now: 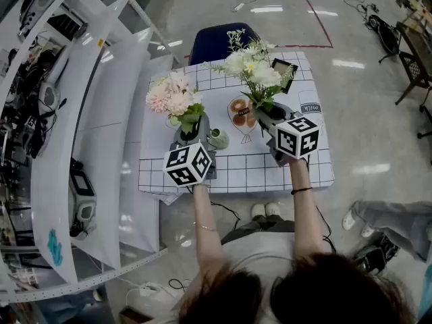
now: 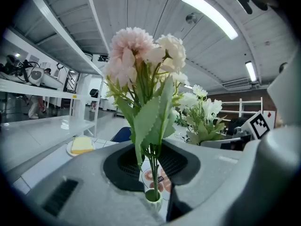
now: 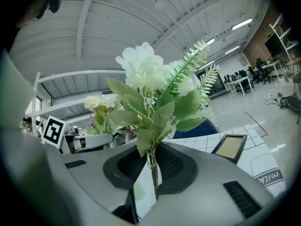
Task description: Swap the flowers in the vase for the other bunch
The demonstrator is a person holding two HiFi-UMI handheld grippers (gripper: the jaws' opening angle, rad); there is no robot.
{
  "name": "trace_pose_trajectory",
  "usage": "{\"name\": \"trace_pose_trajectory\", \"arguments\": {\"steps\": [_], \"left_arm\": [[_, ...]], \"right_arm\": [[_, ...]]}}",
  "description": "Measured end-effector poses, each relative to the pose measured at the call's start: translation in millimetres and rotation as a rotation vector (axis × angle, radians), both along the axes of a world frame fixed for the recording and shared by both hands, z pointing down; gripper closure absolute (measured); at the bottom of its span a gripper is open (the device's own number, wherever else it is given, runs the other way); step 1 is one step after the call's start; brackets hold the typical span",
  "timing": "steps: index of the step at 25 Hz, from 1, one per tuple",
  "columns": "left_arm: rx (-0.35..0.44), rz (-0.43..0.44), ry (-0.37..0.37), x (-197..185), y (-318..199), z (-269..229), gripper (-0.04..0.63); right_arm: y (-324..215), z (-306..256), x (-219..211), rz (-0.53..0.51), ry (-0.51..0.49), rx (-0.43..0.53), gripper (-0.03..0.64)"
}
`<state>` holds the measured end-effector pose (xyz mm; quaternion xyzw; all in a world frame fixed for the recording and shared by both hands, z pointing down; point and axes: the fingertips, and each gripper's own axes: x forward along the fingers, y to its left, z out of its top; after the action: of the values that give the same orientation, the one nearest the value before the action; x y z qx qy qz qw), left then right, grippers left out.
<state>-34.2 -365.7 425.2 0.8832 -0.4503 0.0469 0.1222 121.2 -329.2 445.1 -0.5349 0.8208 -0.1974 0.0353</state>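
Checked cloth (image 1: 270,171) covers the small table under us, and the little green ribbed vase (image 1: 218,139) stands near its middle. Our left gripper (image 2: 151,171) has its jaws drawn narrow on the stems of the pink bunch (image 2: 141,55), directly above the vase, so the stems run straight down to its mouth. We judge this upright hold lets them slide out without tipping the vase, though we cannot tell whether the tips are clear of the rim. Our right gripper (image 3: 153,171) pinches the white bunch (image 3: 150,74) low on its stems, to the right of the vase and off the cloth, waiting, we judge, for the mouth to be free. Full pale pink and cream blooms sit over toothed green leaves on the pink bunch, while the white bunch carries rounded white heads with fern-like sprigs
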Motion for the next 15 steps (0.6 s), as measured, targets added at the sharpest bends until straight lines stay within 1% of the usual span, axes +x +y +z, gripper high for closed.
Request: {"name": "trace_pose_trajectory", "arguments": {"steps": [15], "left_arm": [[0.068,-0.055,0.069,-26.5,8.9,-41.6,0.508]], "right_arm": [[0.8,-6.4,-9.7,-0.03,0.0,0.016,0.555]]}}
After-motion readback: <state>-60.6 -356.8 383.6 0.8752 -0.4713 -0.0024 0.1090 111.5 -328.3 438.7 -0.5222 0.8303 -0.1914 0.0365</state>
